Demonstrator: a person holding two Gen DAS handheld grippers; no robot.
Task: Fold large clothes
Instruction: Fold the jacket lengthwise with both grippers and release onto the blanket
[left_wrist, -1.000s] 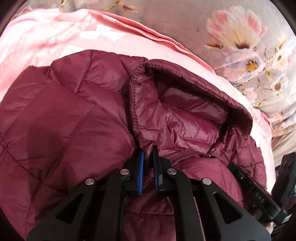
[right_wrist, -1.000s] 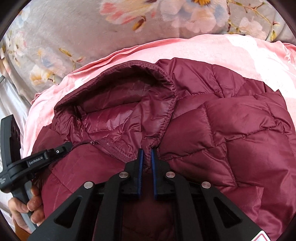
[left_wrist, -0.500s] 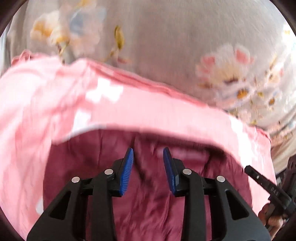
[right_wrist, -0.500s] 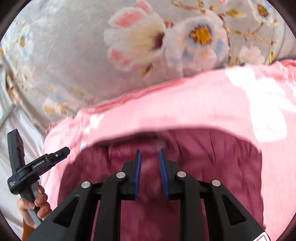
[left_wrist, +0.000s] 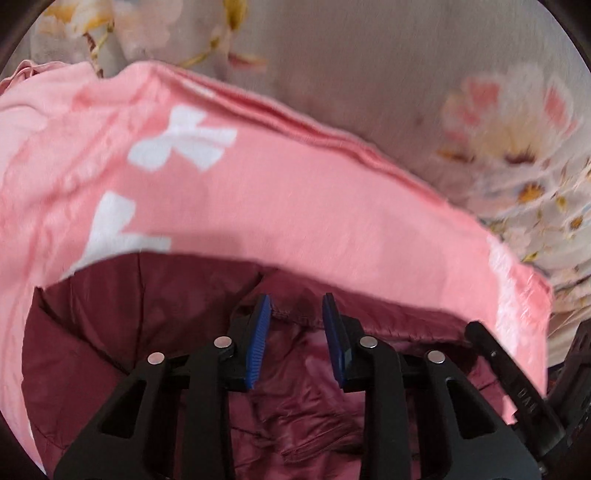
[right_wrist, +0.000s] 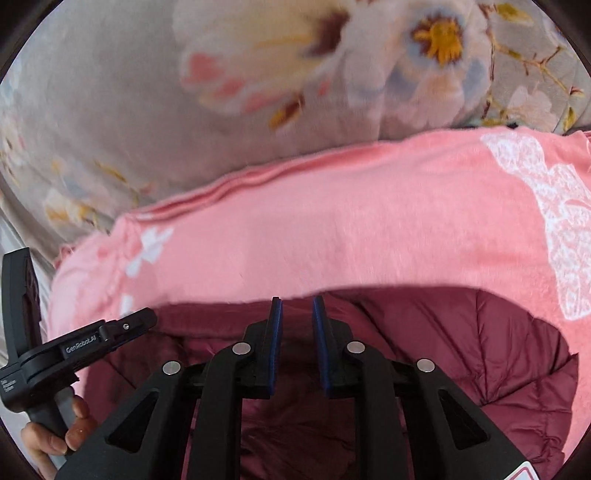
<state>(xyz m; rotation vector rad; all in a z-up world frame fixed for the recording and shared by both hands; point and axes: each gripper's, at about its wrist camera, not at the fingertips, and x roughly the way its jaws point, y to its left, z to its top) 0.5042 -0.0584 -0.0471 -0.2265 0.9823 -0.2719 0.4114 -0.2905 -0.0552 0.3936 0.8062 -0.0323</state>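
Note:
A maroon quilted puffer jacket (left_wrist: 303, 391) lies on a pink blanket (left_wrist: 295, 206); it also shows in the right wrist view (right_wrist: 461, 354). My left gripper (left_wrist: 297, 306) is open and empty, its blue pads just above the jacket's folded far edge. My right gripper (right_wrist: 297, 304) is open and empty, over the same edge further along. The left gripper's body and the hand that holds it show at the left of the right wrist view (right_wrist: 74, 350). Most of the jacket lies below both cameras and is hidden.
The pink blanket (right_wrist: 332, 236) with white prints lies on a grey floral bedsheet (right_wrist: 184, 92), which fills the far side in both views (left_wrist: 406, 74). The right gripper's body shows at the lower right of the left wrist view (left_wrist: 517, 387).
Both grippers have let go of the jacket's hood edge and opened. The jacket has dropped flat and the cameras now tilt toward the blanket and sheet.

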